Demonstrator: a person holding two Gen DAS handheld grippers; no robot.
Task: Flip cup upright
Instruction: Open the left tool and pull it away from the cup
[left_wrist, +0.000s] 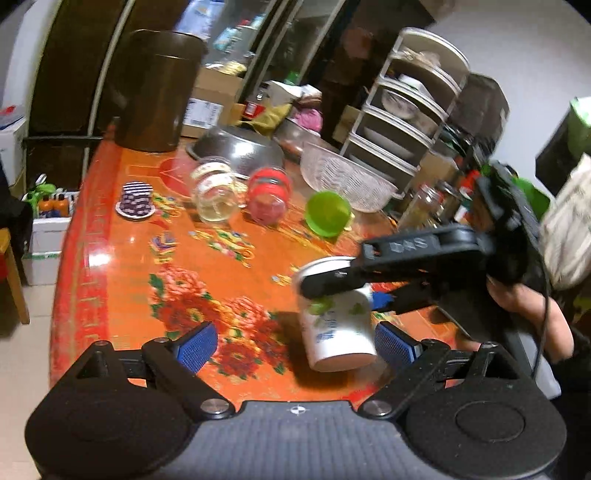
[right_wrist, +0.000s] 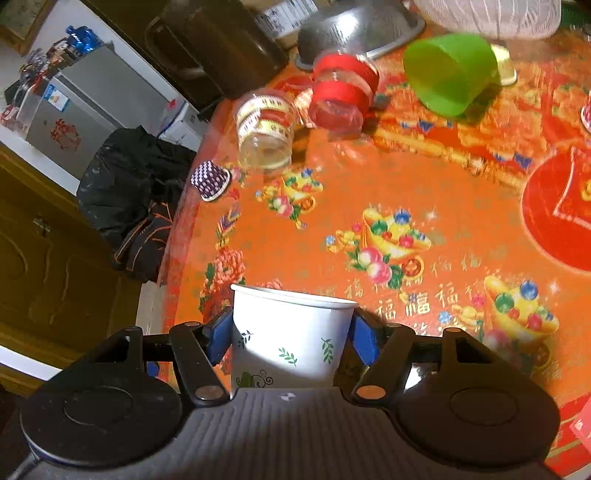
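Paper cup (right_wrist: 288, 339) in right gripper (right_wrist: 290, 334) (seemingly empty)

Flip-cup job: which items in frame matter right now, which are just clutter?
In play:
white paper cup, gripped
right gripper, closed on its sides
left gripper, open, near the cup

Clutter:
green cup, on its side
red-banded clear cup, on its side
clear printed cup, on its side
purple checked cup
metal bowl
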